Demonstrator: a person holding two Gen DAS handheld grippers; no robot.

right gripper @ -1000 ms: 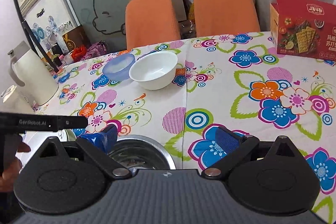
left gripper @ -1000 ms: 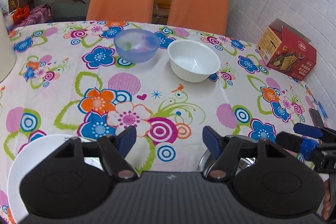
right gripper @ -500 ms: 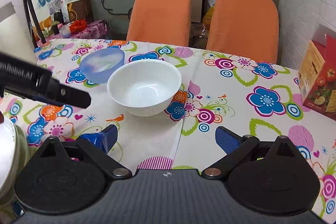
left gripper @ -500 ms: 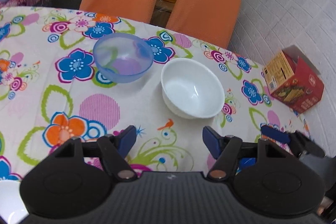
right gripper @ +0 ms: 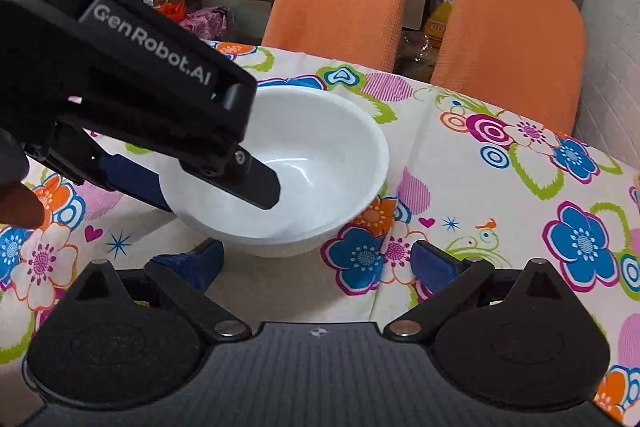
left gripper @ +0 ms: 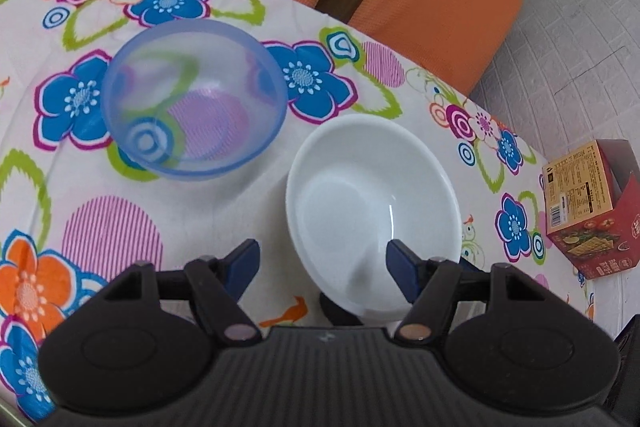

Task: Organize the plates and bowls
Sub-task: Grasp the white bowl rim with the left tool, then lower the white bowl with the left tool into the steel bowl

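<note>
Clearly "GenRobot.AI" on left tool [right gripper: 224,183]

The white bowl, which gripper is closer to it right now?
Left. The left gripper straddles the white bowl's rim, one finger inside. The right gripper hangs open just short of its near side.

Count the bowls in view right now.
2. The white bowl sits nearest, straddled at its rim by the open left gripper; the translucent blue bowl sits beside it, farther left. Others may lie outside both frames.
</note>
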